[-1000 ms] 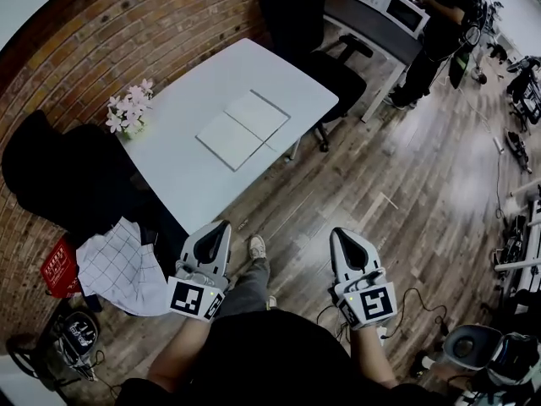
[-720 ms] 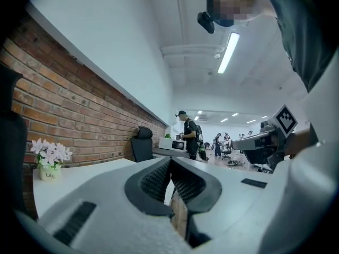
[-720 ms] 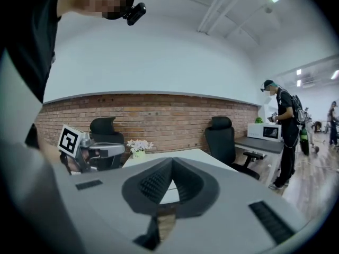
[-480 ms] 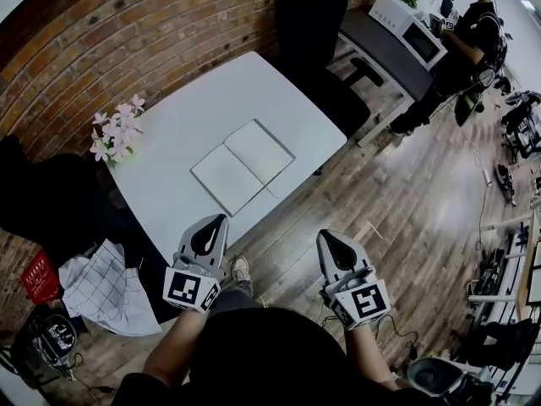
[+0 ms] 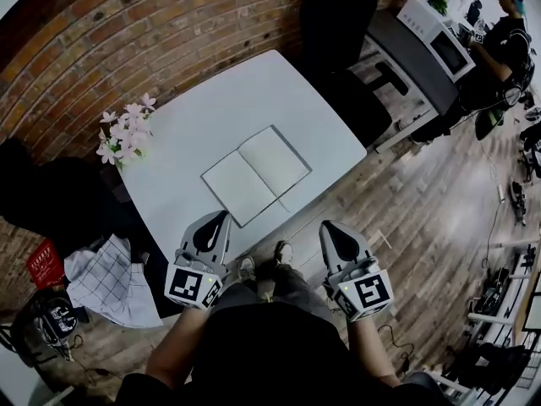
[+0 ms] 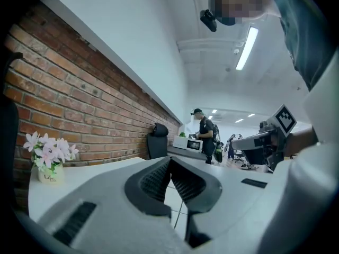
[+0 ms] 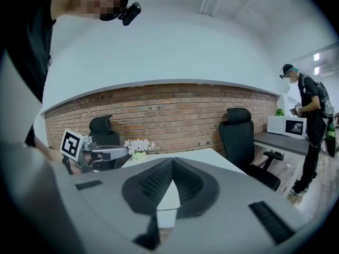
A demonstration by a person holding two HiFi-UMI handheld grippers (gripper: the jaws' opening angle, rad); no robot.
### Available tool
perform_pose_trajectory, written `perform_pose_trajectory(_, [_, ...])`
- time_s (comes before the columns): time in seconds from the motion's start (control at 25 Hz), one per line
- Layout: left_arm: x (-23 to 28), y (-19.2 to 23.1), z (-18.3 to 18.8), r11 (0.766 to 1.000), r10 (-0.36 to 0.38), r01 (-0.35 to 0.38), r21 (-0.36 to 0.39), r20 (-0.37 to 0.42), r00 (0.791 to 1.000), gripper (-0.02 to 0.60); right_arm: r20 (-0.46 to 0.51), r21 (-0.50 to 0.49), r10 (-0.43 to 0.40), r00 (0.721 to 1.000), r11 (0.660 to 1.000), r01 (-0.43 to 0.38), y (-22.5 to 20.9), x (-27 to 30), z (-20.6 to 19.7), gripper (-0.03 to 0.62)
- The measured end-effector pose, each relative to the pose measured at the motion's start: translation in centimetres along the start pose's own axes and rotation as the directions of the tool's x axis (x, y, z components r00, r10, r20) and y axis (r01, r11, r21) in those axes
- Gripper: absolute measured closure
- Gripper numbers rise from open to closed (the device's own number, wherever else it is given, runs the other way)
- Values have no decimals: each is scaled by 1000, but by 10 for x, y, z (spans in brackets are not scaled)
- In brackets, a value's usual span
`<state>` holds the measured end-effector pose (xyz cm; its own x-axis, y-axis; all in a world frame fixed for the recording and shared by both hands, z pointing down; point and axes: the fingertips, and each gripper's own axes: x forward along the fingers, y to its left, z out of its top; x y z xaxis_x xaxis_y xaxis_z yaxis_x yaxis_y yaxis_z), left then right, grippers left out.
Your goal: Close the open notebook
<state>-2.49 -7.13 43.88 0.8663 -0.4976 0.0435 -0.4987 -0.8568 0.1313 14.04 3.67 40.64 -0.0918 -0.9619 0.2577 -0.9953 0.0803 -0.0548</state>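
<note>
The open notebook (image 5: 256, 174) lies flat with blank white pages on the white table (image 5: 220, 100), close to its near edge. My left gripper (image 5: 224, 216) hovers at the table's near edge, short of the notebook's left page, with its jaws shut and nothing between them. My right gripper (image 5: 327, 227) is over the wooden floor just off the table's near right corner, also shut and empty. In the left gripper view the left gripper (image 6: 170, 159) points level across the table top. The right gripper (image 7: 172, 161) faces the table (image 7: 206, 155) and brick wall.
A pot of pale pink flowers (image 5: 125, 132) stands at the table's left edge by the brick wall. A black office chair (image 5: 338, 32) stands behind the table. A person (image 5: 499, 41) stands at a desk with a microwave (image 5: 439, 36). Dark bags and a checked cloth (image 5: 106, 277) lie left.
Over the second I have walked up to the table. The table and notebook have come nearer, and both shut grippers have gone forward to its near edge.
</note>
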Motion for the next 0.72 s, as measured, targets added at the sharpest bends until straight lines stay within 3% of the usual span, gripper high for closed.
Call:
perform_pose_trajectory(0.36, [16, 23, -9, 983, 180, -181, -27, -31, 983, 557, 19, -9, 144, 989, 990, -144, -32, 56, 14, 581])
perform_pose_trajectory(0.72, [11, 44, -33, 942, 332, -336, -26, -102, 938, 557, -47, -12, 215, 975, 976, -216, -65, 96, -2, 580])
